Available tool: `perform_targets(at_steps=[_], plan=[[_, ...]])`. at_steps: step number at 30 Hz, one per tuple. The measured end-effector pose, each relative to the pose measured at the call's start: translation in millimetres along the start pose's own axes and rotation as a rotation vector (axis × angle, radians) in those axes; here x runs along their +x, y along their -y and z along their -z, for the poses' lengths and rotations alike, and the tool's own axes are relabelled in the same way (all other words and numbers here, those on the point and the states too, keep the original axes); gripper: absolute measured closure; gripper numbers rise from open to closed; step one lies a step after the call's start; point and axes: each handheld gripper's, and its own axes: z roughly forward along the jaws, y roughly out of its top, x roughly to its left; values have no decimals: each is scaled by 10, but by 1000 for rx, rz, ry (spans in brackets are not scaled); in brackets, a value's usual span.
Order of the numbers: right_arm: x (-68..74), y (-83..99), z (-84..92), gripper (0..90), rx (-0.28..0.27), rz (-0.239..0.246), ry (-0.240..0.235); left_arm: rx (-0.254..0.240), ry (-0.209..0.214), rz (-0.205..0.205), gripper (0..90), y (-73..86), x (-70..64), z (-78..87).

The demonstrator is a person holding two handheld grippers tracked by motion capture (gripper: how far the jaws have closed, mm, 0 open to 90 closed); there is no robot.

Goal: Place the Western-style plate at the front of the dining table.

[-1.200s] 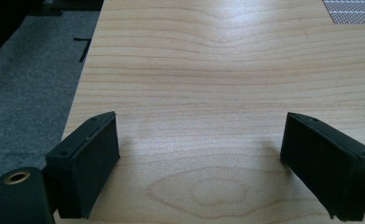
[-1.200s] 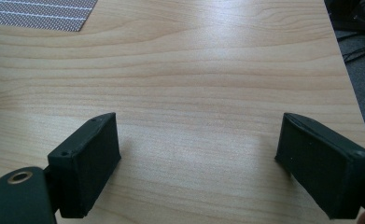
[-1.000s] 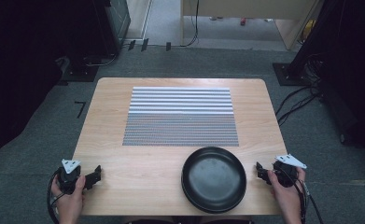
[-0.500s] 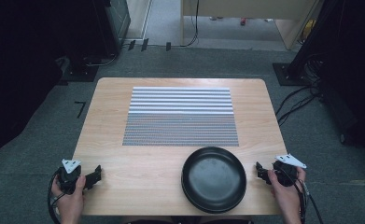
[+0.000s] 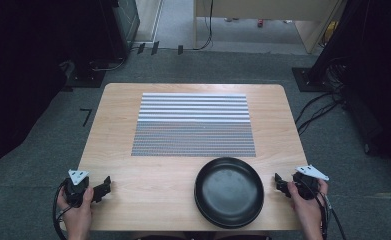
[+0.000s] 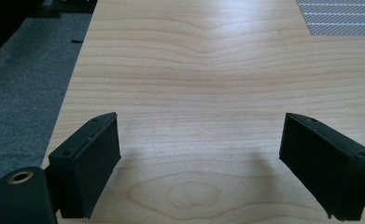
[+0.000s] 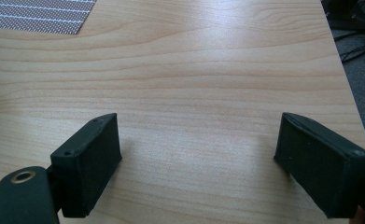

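Item: round black shallow plate (image 5: pixel 229 192), resting flat on the pale wooden table (image 5: pixel 148 180) at its near edge, right of centre, just short of the grey-and-white striped woven mat (image 5: pixel 193 124) that covers the middle of the top; nothing lies on the plate. Left gripper (image 5: pixel 106 184): held low over the near left corner, well apart from the plate, jaws spread wide with bare wood between them, as the left gripper view confirms (image 6: pixel 200 154). Right gripper (image 5: pixel 279 182): held at the near right edge, near the plate's rim but not touching it, jaws likewise parted and gripping nothing (image 7: pixel 196 154). Progress, as judged: the work appears not yet begun; the plate is untouched, both tools are parked at the sides, and the whole of any grasp, lift or placement is left to do. The right gripper looks the better placed to reach the plate. Not determinable: the plate's near rim sits close to the table's front edge, and whether it overhangs cannot be told; its depth and material are hard to read against the dark glaze; the mat's weave is too fine to make out.
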Motion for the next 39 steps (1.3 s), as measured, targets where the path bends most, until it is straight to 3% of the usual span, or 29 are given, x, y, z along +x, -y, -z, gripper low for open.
perform_targets(at_steps=[10, 17, 24, 28, 39], plan=[[21, 1, 28, 138, -6, -4, 0, -21, 23, 1, 121, -35, -99, 60], [83, -23, 86, 138, -27, 10, -1, -31, 63, 3, 121, -62, -228, 110], [137, -42, 147, 138, -43, 21, -12, -34, 82, -18, 121, -74, -350, 137], [171, -56, 186, 138, -55, 23, -21, -38, 81, -52, 121, -79, -457, 157], [242, -81, 260, 138, -77, 24, -43, -45, 149, -70, 121, -90, -683, 205]])
